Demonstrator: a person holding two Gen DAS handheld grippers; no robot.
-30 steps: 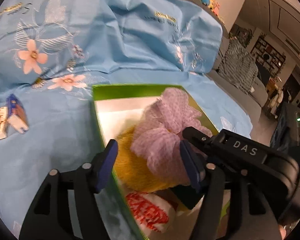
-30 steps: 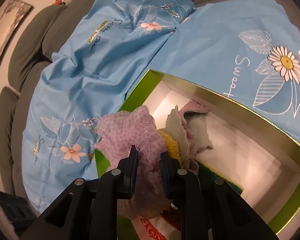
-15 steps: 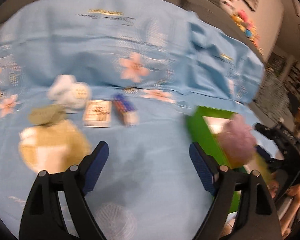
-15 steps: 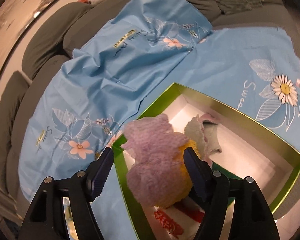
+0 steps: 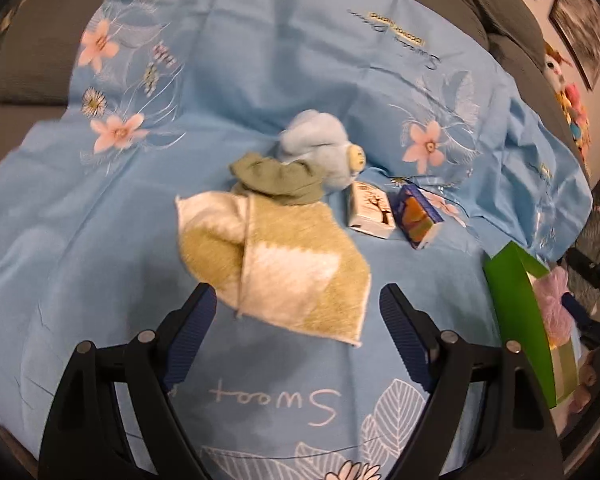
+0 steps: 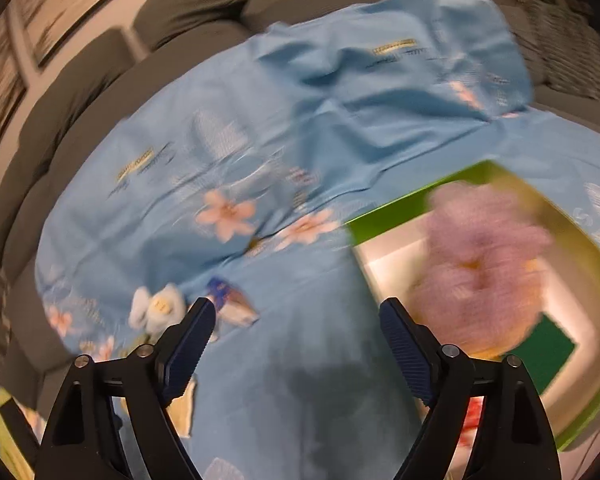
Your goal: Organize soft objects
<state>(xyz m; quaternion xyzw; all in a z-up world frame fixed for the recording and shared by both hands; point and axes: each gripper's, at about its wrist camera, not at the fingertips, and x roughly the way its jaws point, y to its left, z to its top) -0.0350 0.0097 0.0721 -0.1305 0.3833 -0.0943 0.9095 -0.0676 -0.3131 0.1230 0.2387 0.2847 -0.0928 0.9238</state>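
Right tool [image 6: 296,334] has let go of the lilac mesh pouf [image 6: 480,264], now sitting in the green cardboard box [image 6: 384,222], and is hanging spread, empty. Left tool [image 5: 296,330], spread too, is swinging w/ aim at the green-and-white fuzzy towel [image 5: 284,264] — prob. next pick.

living room, grey sofa [image 6: 204,4], framed pictures [image 5: 580,20]

Left wrist view above the towel [image 5: 276,256], right view blurred, seemingly sharing the green box [image 6: 480,264]
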